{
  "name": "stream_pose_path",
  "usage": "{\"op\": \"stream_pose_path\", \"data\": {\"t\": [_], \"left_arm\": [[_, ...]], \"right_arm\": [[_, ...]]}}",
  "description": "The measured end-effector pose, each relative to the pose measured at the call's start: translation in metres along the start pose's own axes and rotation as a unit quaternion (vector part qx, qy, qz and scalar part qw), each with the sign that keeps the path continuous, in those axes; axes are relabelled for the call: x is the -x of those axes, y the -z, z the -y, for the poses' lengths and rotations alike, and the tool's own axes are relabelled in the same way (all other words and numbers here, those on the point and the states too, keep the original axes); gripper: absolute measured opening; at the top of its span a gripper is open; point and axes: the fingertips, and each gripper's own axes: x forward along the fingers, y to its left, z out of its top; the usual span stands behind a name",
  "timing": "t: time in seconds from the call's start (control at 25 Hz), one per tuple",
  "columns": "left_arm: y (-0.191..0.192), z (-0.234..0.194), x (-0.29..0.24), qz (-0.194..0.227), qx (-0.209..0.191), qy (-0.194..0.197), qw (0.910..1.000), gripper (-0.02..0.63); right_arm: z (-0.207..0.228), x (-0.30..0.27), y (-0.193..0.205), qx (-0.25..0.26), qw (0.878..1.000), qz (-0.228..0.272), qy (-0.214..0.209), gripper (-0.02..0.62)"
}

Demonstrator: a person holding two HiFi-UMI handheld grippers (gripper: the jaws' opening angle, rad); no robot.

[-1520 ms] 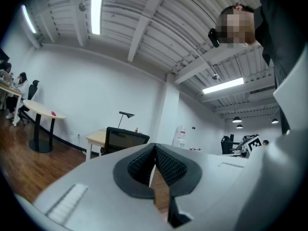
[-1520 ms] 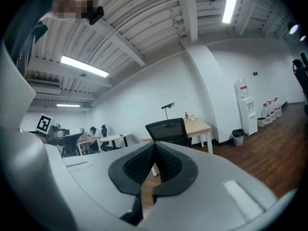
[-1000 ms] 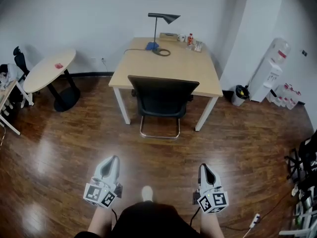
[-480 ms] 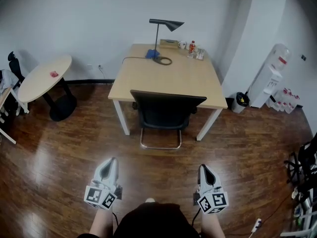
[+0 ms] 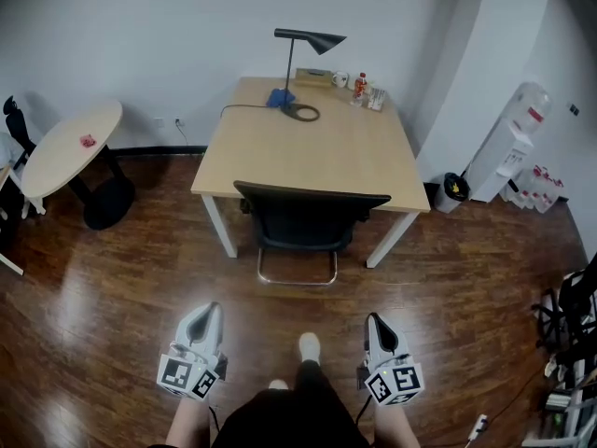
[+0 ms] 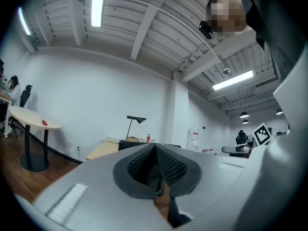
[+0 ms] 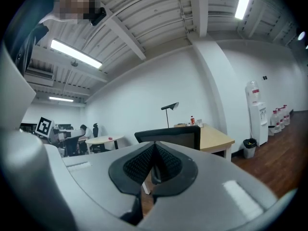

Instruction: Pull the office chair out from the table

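Head view: the office chair [image 5: 310, 217] is tucked against the surface [image 5: 308, 147] with its backrest facing the person, ready for a pull. The left gripper [image 5: 210, 313] and right gripper [image 5: 372, 320] are held low, well apart from it.

Left gripper view: jaws together, empty, chair far ahead.

Right gripper view: jaws together, empty, backrest straight beyond them.
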Motion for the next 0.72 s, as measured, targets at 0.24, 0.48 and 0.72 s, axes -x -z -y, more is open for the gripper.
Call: {"op": "stream_pose_path", "data": {"t": [0.24,0.48,0.72], "left_arm": [[-0.003,-0.008,-0.049,0.001,-0.011,0.002,0.9999,0.002],[-0.008,-0.013,-0.110,0.006,-0.022,-0.002,0.9997,0.002],[-0.017,-0.002,-0.185,0.009,-0.055,0.018,0.9982,0.003]], "right_arm": [[0.024,-0.058,-0.016,0.015,1.000,-0.006,-0.025,0.014],[0.060,-0.113,-0.043,0.019,0.999,0.009,-0.042,0.014],[0.099,-0.163,-0.066,0.045,0.997,0.010,-0.066,0.029]]}}
